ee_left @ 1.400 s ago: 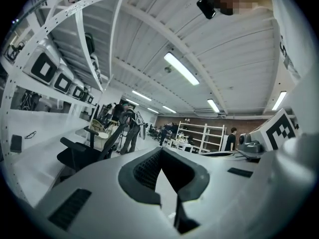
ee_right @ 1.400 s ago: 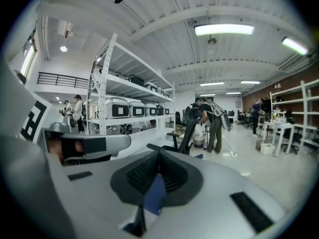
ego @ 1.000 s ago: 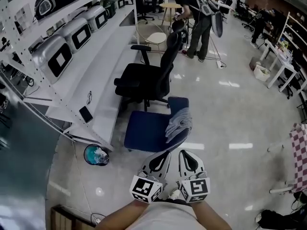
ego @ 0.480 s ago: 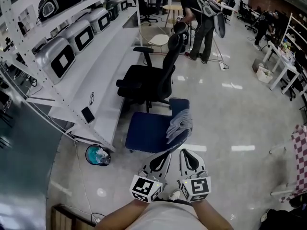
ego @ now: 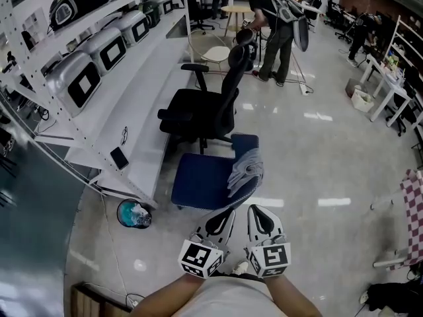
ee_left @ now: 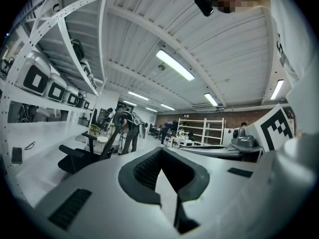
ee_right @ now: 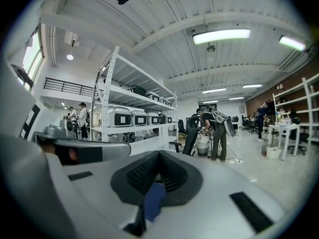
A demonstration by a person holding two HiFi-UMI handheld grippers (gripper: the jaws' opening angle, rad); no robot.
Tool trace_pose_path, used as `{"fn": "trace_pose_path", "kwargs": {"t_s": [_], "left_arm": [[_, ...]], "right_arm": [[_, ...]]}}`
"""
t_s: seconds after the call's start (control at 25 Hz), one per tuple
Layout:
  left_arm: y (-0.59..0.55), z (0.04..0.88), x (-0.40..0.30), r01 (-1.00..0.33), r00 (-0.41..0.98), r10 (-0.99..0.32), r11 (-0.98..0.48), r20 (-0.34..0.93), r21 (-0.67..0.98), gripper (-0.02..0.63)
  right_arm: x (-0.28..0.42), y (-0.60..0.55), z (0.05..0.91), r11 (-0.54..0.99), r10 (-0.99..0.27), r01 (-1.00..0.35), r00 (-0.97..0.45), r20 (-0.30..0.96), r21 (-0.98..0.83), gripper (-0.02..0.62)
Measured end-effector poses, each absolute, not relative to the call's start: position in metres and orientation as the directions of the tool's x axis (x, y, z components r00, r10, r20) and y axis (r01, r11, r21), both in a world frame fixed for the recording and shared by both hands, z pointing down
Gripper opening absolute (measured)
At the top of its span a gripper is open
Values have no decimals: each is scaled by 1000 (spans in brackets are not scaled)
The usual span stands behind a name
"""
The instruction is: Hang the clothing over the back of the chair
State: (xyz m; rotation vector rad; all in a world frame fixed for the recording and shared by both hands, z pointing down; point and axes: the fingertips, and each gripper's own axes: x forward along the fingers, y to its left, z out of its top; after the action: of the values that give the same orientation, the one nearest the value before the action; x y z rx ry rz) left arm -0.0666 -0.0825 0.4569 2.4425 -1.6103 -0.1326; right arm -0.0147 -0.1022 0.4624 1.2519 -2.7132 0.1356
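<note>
In the head view a blue chair (ego: 201,180) stands just ahead of me. A grey garment (ego: 246,166) lies draped over its right side, at the backrest edge nearest me. Both grippers are held side by side low in that view, short of the chair and apart from the garment. The left gripper (ego: 221,222) is shut and empty; its own view shows the left gripper (ee_left: 164,180) with dark pads (ee_left: 144,171) closed together. The right gripper (ego: 260,220) is also shut with nothing held. In the right gripper view (ee_right: 155,183) a sliver of the blue chair (ee_right: 153,202) shows past the pads.
A black office chair (ego: 201,107) stands beyond the blue one. White shelving with grey machines (ego: 86,78) and a long bench run along the left. A teal bin (ego: 134,213) sits on the floor at left. A person (ego: 274,28) bends far ahead. Checked cloth (ego: 413,210) hangs at right.
</note>
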Motion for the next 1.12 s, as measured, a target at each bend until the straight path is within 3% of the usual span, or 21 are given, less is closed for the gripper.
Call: {"fn": "trace_pose_path", "kwargs": {"t_s": [1.12], "left_arm": [[-87, 458, -56, -890, 408, -912, -388, 41, 238, 9]], "right_arm": [[-12, -102, 465, 664, -733, -747, -655, 185, -13, 15]]}}
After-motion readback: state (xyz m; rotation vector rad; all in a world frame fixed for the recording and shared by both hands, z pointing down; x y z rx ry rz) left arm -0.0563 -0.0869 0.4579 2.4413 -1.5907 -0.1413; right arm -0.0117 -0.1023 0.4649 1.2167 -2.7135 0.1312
